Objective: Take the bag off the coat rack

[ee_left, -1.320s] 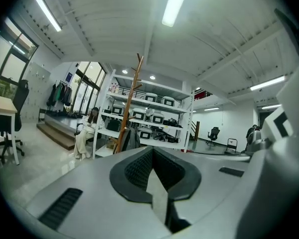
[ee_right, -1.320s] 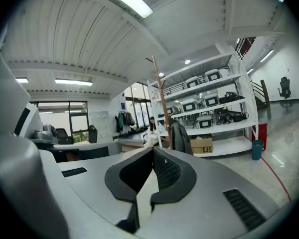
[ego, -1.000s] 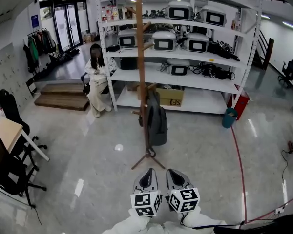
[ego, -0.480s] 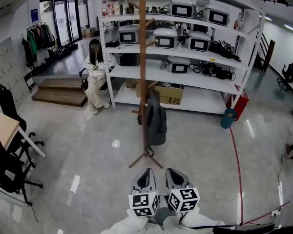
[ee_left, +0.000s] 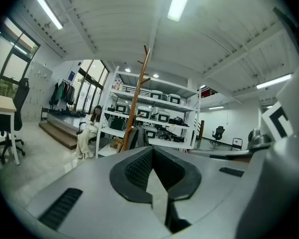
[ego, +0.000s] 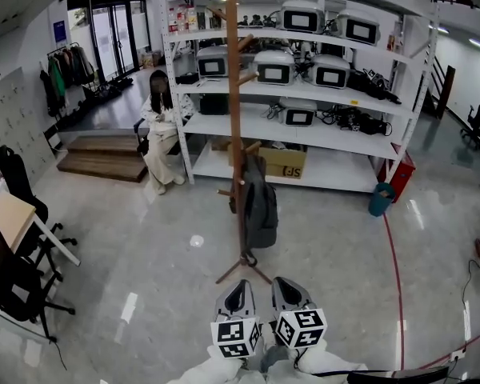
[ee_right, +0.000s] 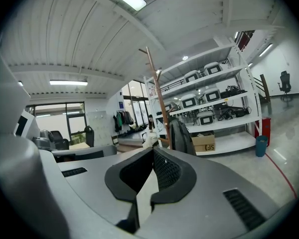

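Bag (ego: 260, 202): long axis vertical, hanging on coat rack (ego: 234, 94); open floor (ego: 144, 246) around. My left tongs (ego: 241, 285), right tongs (ego: 286, 283): both closed, empty, well apart from it.

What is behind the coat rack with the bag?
A white shelving unit with monitor-like devices and a cardboard box on its bottom shelf. The hanging grey backpack covers the box's left end.

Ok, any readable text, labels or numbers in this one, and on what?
"SF", roughly, in dark print on the cardboard box on the bottom shelf.
Blue sign by the glass doors: too small to read.
Small items on an upper shelf: print blurred.
Marker cubes: square patterns only, no letters.
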Demonstrator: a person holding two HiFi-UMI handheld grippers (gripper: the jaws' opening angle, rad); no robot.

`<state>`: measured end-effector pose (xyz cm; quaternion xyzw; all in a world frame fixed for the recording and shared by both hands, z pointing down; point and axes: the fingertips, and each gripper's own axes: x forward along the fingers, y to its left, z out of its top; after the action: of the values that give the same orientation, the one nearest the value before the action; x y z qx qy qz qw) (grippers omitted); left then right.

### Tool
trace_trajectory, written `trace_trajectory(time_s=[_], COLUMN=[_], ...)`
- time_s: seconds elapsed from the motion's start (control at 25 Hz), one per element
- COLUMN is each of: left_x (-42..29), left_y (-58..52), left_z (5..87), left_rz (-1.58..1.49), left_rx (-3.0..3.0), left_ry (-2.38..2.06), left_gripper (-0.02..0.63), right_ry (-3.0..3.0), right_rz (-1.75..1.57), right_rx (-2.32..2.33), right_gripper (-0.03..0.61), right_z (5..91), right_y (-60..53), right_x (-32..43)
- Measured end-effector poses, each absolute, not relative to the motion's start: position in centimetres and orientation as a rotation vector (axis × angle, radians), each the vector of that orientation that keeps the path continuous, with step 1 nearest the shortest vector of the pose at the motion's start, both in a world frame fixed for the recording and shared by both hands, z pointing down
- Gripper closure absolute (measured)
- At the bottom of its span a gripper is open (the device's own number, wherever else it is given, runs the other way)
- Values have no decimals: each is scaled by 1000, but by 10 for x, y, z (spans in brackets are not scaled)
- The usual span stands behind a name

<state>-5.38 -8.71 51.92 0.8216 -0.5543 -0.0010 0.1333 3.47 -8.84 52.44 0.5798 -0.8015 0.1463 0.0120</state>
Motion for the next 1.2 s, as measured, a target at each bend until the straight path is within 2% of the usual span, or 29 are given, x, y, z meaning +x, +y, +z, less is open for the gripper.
trace_trajectory(time_s=[1.2], left_x=[-25], left_y=[-256], left_z=[517], left_rz=[16], left_rx=[2301], left_ry=[-1708], left_gripper=[614], right_ry=[-2585], right_rz=[476], right_rx=[1680], right_gripper=[566], right_z=[519], right_y=[-264], right_x=[63])
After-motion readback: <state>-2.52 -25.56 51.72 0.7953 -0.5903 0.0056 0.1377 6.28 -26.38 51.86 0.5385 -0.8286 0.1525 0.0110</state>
